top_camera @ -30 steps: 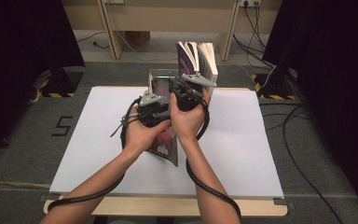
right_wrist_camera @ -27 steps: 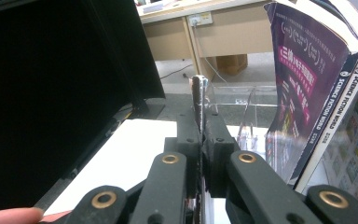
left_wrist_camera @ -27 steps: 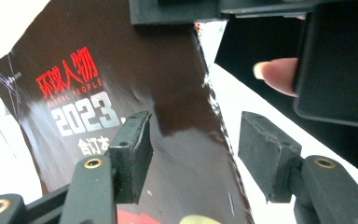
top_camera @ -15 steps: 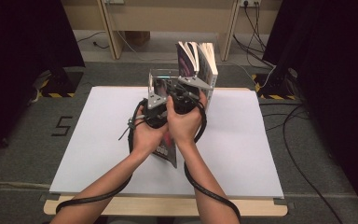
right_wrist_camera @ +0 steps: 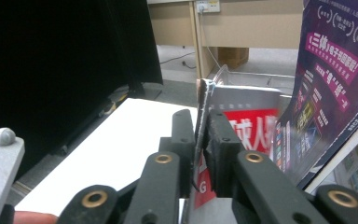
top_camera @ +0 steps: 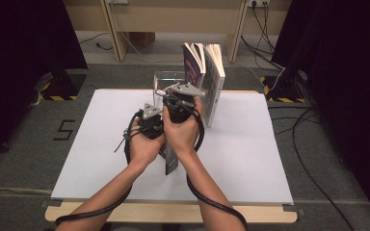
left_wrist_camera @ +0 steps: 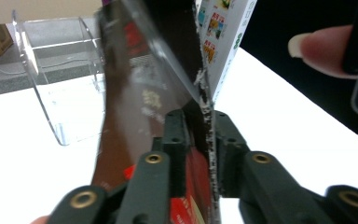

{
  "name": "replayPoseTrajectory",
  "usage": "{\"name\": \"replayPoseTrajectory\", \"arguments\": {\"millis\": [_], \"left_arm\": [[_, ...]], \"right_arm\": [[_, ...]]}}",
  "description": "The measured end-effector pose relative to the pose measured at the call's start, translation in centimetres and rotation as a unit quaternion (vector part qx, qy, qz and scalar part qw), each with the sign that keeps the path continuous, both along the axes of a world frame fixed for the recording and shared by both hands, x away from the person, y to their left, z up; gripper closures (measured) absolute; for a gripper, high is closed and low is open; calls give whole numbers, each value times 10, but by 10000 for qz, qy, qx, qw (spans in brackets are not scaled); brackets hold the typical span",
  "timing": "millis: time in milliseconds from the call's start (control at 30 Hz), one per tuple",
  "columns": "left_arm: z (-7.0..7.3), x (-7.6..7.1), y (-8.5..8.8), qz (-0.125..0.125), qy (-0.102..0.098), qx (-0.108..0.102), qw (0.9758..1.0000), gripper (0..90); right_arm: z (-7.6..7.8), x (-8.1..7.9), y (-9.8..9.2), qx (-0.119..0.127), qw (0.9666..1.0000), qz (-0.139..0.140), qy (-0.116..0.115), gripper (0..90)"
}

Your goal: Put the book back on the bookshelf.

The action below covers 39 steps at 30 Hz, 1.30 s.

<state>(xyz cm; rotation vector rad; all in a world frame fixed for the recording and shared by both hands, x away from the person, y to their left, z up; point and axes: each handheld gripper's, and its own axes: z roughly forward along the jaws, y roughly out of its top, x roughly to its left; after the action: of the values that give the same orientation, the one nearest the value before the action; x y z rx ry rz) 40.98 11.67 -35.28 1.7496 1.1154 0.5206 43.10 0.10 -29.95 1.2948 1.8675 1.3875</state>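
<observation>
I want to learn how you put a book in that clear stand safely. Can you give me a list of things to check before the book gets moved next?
1. Left gripper has the dark book between its jaws, which have just been closing: ok.
2. Right gripper pinches the same book's edge, though its jaws have just opened a little: ok.
3. Clear acrylic stand upright on the white table: ok.
4. Stand's slot free of other things: ok.
5. Standing books beside the stand steady: cannot tell; their pages fan open.
6. Held book clear of the standing books: cannot tell.
</observation>
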Motion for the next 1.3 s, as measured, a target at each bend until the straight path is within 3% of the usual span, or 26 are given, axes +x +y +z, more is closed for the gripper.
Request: {"name": "replayPoseTrajectory", "arguments": {"millis": [100,200,367,533,633,967,1133,1300], "left_arm": [[-1,-2,5,35,-89,-74,9999,858],[-2,-2,8,20,19,-254,9997,864],[-3,-3,9,-13,24,-251,9997,865],[-4,-2,15,-64,36,-332,9994,865],[-4,-1,19,-103,5,-396,9992,866],[4,-2,38,-77,-218,-546,9982,867],[9,-3,47,-46,-379,-580,9976,868],[16,-2,55,-2,-524,-632,9966,868]], "right_arm": [[1,-1,1,-24,10000,46,-23,768],[5,-2,-7,239,9996,164,-28,722],[11,-6,-22,405,9988,282,-76,682],[12,-15,-47,467,9986,132,-228,690],[9,-17,-67,512,9986,-14,-142,690],[-26,-26,-128,526,9972,-506,184,690],[-49,-34,-153,591,9944,-771,418,689],[-71,-43,-176,498,9922,-1007,543,685]]}}
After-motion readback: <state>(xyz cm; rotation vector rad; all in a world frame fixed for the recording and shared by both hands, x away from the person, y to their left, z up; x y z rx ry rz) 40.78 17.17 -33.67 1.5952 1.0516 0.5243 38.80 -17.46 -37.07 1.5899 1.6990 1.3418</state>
